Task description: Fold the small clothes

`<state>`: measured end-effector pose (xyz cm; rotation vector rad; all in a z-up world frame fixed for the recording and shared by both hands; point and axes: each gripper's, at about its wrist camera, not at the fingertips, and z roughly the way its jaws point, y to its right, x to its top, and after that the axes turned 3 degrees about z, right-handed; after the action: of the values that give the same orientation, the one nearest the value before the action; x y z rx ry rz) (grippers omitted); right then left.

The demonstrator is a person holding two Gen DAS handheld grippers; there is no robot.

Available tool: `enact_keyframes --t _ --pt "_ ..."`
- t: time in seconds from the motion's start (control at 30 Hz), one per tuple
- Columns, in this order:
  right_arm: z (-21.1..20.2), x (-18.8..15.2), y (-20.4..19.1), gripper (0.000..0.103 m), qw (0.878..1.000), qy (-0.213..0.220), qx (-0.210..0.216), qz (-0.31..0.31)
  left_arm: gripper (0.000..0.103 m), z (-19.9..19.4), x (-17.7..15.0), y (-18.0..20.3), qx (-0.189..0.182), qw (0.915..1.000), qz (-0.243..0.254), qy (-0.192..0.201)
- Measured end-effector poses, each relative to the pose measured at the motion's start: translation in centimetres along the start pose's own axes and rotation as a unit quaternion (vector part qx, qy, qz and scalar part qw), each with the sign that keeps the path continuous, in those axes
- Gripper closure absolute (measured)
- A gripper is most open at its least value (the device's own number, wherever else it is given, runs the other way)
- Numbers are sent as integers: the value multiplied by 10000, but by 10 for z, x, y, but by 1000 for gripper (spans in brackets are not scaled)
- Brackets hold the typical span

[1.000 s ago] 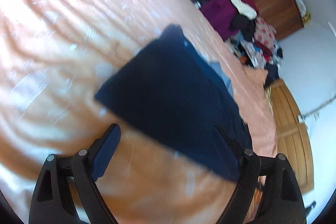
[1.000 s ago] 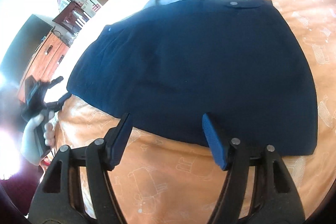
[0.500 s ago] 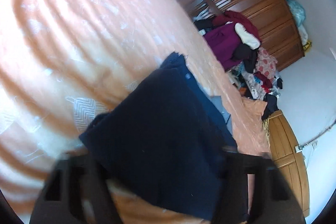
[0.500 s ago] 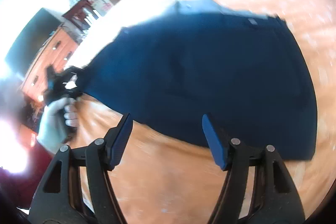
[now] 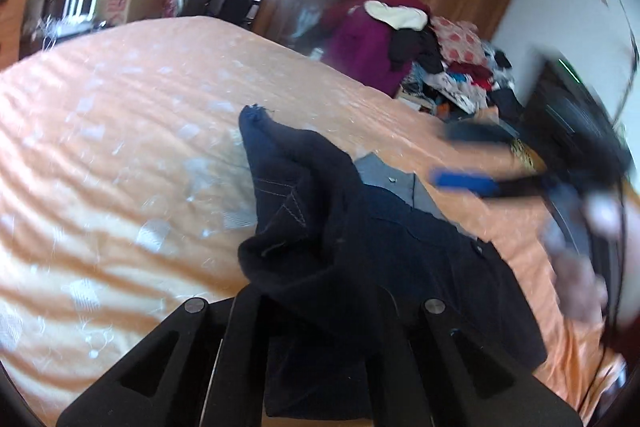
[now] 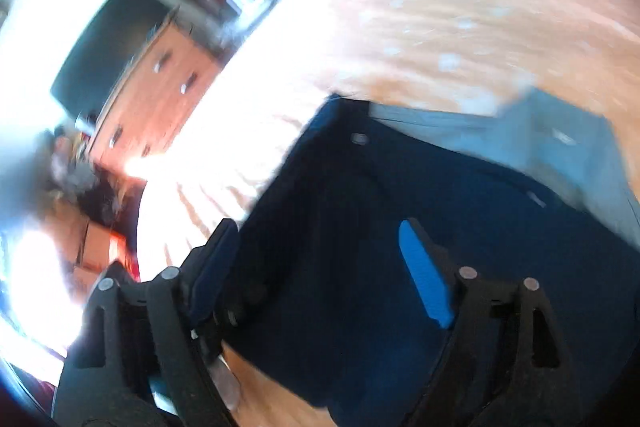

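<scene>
the navy garment (image 5: 360,251) lies on the orange bedspread (image 5: 120,131), one corner bunched and raised off the bedspread where the left gripper (image 5: 316,311) has its fingers clenched on the cloth. the right gripper (image 6: 316,267) hovers over the garment's edge, jaws spread wide with blue pads (image 6: 424,275) clear of the fabric; in the left view it shows blurred beyond the garment. a grey lining (image 6: 540,143) peeks out at the garment's far edge, and a clothes pile (image 5: 420,43) sits past the bedspread.
</scene>
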<state>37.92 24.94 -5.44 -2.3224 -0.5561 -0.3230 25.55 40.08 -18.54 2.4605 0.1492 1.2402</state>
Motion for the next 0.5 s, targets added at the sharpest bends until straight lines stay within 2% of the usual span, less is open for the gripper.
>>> enact_keyframes --t 0.1,0.17,0.23,0.27,0.3,0.4,0.47,0.5 --pt "45 15 -5 17 9984 -549 -120 1 100 0 -1 16 96 9990 425 -32" --pt "64 18 0 17 9965 -751 -363 78 99 4 -2 28 130 9972 728 -62" --pt "80 15 8 23 9942 -892 -589 135 98 5 -5 41 117 9949 999 -91" --pt "80 11 16 40 9948 -804 -596 187 97 7 -5 50 88 9928 1188 -106" --pt "77 6 27 75 9961 -712 -392 334 96 8 -7 57 7 9911 1324 -121" --pt "33 -26 51 88 9975 36 -174 688 96 14 -10 85 -276 9849 1693 -238" --pt "-7 -53 65 89 9947 491 -4 901 96 14 -12 109 -646 9788 1919 -296" --pt "-35 -71 77 89 9916 759 93 1045 96 11 -15 128 -891 9730 2105 -317"
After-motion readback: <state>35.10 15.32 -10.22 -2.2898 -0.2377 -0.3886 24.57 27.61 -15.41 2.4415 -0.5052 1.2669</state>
